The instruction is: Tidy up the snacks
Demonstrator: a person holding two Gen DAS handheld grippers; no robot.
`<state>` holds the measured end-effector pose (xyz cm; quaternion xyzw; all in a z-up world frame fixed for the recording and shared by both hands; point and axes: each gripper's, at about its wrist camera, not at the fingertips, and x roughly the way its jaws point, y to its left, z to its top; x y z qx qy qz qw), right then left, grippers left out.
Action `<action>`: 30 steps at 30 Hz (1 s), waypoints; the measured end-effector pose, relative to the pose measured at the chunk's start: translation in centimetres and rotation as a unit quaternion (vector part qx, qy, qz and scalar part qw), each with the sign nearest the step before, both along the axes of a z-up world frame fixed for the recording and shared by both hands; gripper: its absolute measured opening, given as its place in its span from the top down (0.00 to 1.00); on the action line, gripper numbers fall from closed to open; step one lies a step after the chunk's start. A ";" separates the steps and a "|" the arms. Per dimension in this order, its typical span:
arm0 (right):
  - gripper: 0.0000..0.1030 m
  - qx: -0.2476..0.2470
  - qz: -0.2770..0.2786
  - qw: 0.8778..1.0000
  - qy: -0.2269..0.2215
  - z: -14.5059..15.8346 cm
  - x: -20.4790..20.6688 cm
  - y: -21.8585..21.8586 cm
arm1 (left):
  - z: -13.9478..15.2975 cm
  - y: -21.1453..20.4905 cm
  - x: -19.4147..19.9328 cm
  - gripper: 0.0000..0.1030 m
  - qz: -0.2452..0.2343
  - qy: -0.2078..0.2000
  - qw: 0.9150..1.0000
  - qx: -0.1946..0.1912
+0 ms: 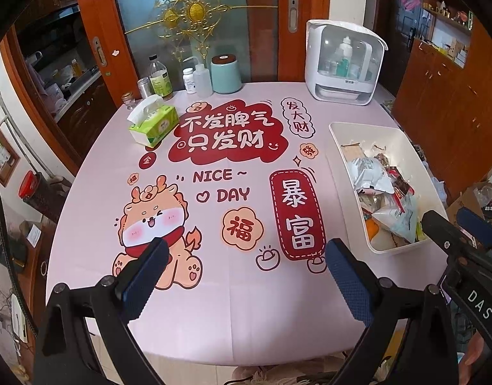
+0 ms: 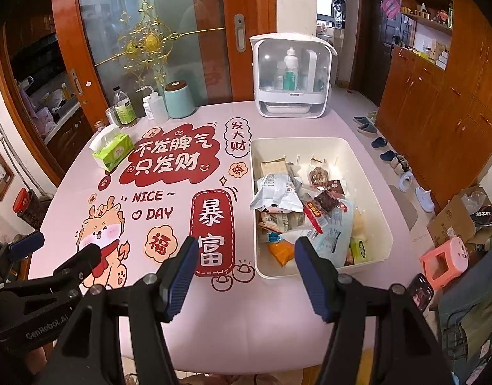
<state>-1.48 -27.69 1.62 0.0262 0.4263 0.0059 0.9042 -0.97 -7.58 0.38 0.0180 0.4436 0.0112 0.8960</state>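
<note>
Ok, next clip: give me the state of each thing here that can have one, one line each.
left gripper: open, empty, above the table.
right gripper: open, empty, near the bin.
white bin: uncovered, upright, holding snack packets in a loose heap.
tissue box: opened, tissue sticking out.
teal canister: lid on, upright.
white cabinet: front closed, bottles inside.

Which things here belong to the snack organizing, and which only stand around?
For the job: white bin; snack packets piled inside it; left gripper and right gripper, both open and empty.

Just standing about: tissue box; teal canister; bottles; white cabinet.
</note>
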 end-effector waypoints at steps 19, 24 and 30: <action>0.39 0.000 0.000 1.000 0.008 -0.2 0.9 -0.4 | -0.4 -0.5 0.7 0.05 -0.005 0.009 1.000 -0.002; 0.39 0.001 0.001 1.000 0.012 -0.6 1.5 -0.5 | -0.6 -1.1 1.3 0.05 -0.007 0.012 1.000 -0.001; 0.39 0.001 0.000 1.000 0.013 -0.7 1.7 -0.5 | -1.0 -1.5 1.6 0.05 -0.010 0.020 1.000 -0.001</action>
